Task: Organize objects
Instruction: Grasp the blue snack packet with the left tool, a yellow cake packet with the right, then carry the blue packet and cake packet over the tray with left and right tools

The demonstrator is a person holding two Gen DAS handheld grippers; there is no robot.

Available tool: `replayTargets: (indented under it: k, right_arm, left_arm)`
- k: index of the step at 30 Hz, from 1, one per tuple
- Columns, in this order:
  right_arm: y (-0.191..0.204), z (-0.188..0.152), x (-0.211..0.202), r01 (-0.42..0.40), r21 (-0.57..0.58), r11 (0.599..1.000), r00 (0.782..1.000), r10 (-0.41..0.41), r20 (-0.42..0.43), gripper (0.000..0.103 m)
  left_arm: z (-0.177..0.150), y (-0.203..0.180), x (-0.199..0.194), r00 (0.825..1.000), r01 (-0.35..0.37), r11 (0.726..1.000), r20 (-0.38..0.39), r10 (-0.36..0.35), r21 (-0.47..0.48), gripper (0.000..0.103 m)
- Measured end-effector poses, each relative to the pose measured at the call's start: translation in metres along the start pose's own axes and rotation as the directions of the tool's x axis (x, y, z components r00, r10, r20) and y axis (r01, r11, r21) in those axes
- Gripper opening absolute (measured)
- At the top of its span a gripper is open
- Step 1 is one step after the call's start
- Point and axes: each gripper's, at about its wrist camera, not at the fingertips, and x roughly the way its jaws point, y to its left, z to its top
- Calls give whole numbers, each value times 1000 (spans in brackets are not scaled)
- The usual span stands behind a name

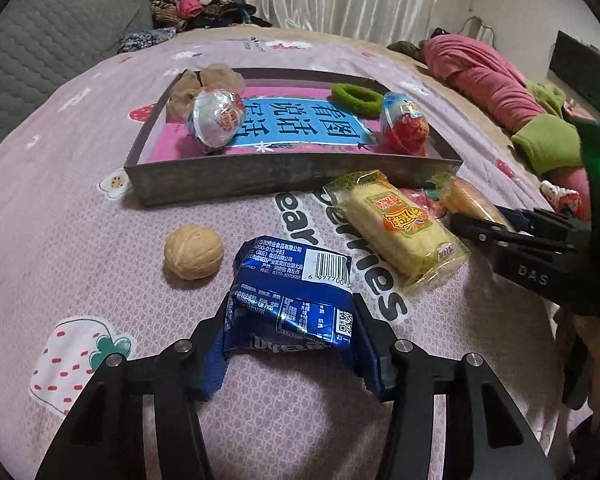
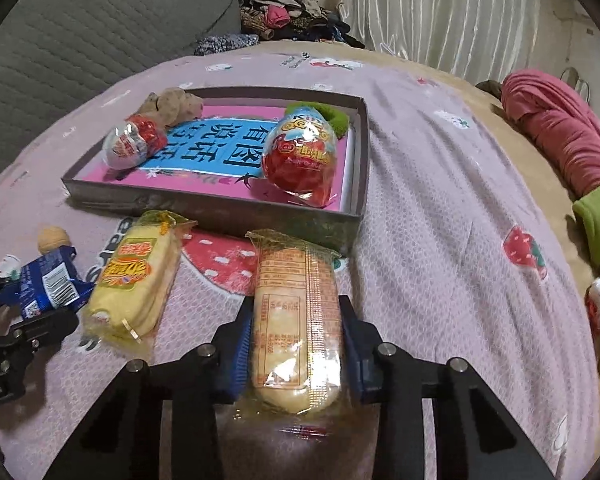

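We at pickup step: left tongs [image 1: 290,332] clamped on blue snack pack [image 1: 292,292], right tongs [image 2: 296,336] clamped on clear-wrapped cake [image 2: 296,320], both on bed. Box [image 2: 236,210] at twelve o'clock. Next, we reckon: lift, clear near wall, drop inside.

Readable print on a snack wrapper, a bedsheet and a gripper

The near blue wrapper [image 1: 292,300] shows "GB 7100" and a barcode; the pink sheet [image 1: 80,280] reads "berries"; the right gripper [image 1: 466,222] bears "DAS".
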Motion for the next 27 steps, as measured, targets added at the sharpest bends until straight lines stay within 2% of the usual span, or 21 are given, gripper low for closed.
replayTargets:
  k: [3, 8, 15, 27]
  right_arm:
    - [-9, -6, -15, -36, 52, 998, 999, 35, 35, 39]
    - [-6, -12, -45, -47, 60, 997, 997, 42, 71, 39]
    - [21, -19, -100, -36, 7, 999, 993, 35, 117, 39]
    - [68, -51, -166, -78, -35, 996, 981, 83, 173, 39]
  left_arm:
    - [-2, 1, -4, 1000, -4, 1000, 1, 4, -5, 55]
    - [-7, 0, -20, 1000, -11, 1000, 16, 11, 2, 55]
    - [-11, -10, -66, 997, -36, 999, 74, 35, 15, 55]
    - [-28, -19, -152, 975, -113, 994, 190, 113, -12, 55]
